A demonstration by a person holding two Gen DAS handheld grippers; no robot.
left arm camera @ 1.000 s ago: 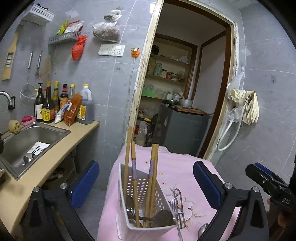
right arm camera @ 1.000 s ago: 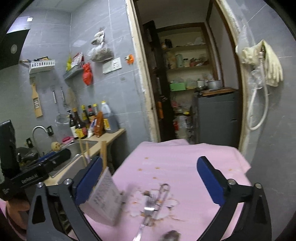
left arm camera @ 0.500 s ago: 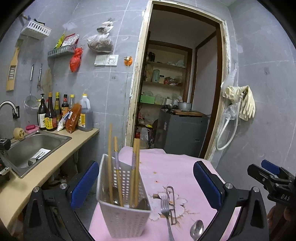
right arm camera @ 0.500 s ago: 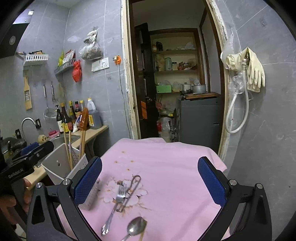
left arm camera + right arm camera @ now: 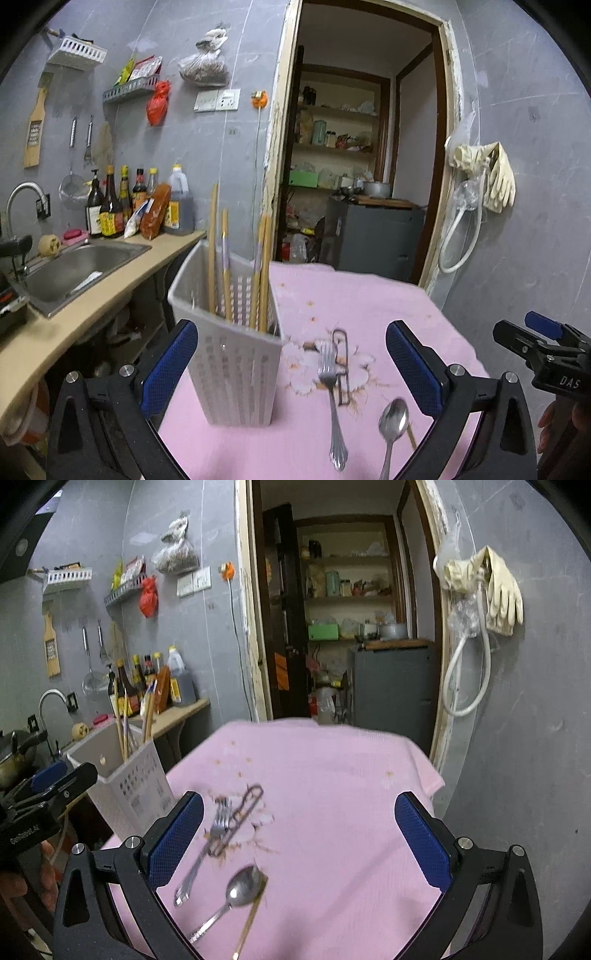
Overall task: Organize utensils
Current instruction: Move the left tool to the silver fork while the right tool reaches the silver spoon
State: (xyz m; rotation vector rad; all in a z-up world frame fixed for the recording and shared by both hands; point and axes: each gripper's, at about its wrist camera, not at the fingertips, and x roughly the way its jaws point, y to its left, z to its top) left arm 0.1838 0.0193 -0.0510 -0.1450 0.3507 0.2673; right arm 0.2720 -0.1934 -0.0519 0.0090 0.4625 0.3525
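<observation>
Left gripper jaws spread wide, nothing between pads; right gripper likewise wide, empty. Spoon nearest on pink tablecloth, thin stick touching its bowl. Fork just beyond, lying against wire tongs. White perforated caddy upright at cloth's left edge, chopsticks standing inside. Farther left: steel sink, sauce bottles on counter. Doorway, pantry shelves behind.

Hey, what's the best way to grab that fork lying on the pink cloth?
Probably by the fork handle's free lower half, coming from above with fingers straddling it. It lies flat on the pink cloth, and its tines touch the wire tool, so that end is crowded.
</observation>
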